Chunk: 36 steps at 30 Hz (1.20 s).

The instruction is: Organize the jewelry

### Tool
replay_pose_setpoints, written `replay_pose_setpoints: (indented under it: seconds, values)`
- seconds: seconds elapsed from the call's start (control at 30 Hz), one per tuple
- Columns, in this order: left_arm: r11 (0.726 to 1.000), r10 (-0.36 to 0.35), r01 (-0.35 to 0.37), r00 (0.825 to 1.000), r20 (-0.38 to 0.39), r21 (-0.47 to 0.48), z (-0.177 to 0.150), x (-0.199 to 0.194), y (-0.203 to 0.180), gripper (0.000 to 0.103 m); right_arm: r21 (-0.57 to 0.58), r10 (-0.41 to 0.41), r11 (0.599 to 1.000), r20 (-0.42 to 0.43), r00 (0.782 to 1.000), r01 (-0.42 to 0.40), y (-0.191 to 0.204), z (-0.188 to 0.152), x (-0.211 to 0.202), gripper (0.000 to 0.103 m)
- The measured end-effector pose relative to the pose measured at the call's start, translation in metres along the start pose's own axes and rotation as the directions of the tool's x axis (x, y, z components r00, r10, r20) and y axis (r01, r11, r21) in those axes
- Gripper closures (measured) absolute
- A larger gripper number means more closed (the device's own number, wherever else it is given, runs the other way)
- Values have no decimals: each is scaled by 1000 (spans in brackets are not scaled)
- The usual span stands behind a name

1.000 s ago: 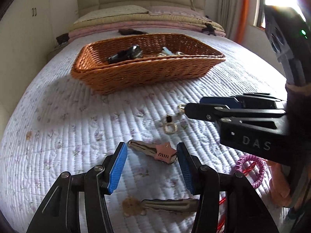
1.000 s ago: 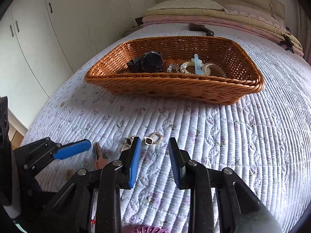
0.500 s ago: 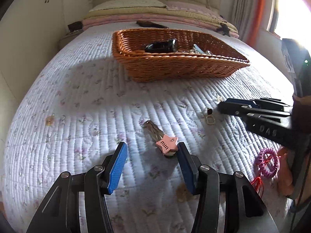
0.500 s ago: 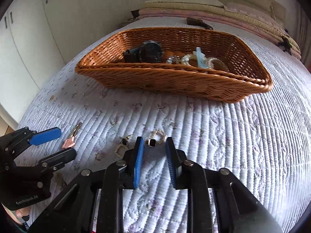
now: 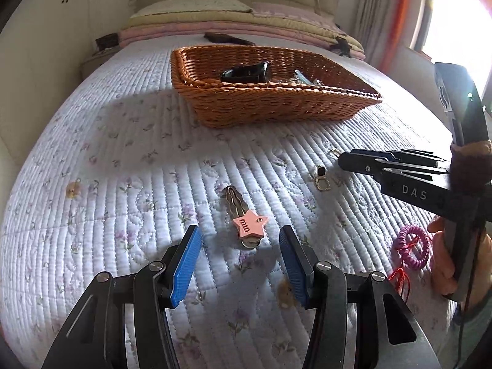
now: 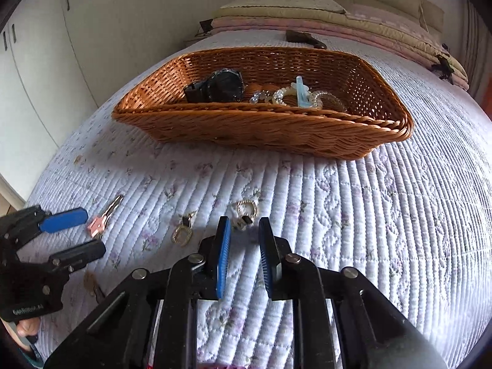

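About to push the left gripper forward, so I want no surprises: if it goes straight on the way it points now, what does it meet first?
Most likely the pink star hair clip, lying on the quilt just ahead of the open left gripper, roughly centred between its fingers. Depth is hard to judge in this fisheye.

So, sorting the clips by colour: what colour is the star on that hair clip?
Pink; the star hair clip shows best in the left wrist view.

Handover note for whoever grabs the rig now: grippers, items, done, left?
Left gripper: open, empty, lined up on the pink star hair clip.
Right gripper: open, empty, fingers either side of a gold earring; second earring lies to its left.
Done: watch and bracelets in the wicker basket.
Left: clip, both earrings, pink coil hair tie, all on the quilt.
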State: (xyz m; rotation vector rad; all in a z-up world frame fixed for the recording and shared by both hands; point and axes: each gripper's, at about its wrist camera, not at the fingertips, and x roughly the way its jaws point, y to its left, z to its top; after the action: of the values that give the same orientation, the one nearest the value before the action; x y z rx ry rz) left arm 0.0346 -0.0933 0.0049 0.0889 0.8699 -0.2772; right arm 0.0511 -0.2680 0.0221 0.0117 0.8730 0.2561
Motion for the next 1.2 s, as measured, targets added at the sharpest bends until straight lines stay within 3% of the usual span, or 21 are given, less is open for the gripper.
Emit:
replay_pose_setpoints:
  seconds: [0.1, 0.23, 0.3, 0.5, 0.83, 1.2]
  values:
    - [1000, 10, -10, 1000, 5, 6, 2, 2, -3, 55, 3, 1, 1000, -5, 1000, -1, 0, 4, 5, 83]
    - [1000, 13, -13, 1000, 19, -14, 5, 5, 0, 79, -30, -9, 1000, 4, 1000, 10, 7, 5, 6, 90]
    - [1000, 10, -9, 1000, 26, -14, 6, 6, 0, 81, -42, -11, 999, 14, 1000, 11, 9, 4, 5, 90]
    - [1000, 19, -19, 998, 57, 7, 6, 3, -3, 81, -57, 15, 998, 54, 998, -12, 8, -2, -8, 91]
    - [999, -11, 3, 979, 203, 41, 7, -26, -15, 81, -91, 90, 993, 174, 981, -75, 12, -9, -44, 91]
    - [997, -65, 54, 964, 256, 48, 10, -40, -19, 81, -54, 180, 984, 248, 952, -172, -2, 0, -78, 91]
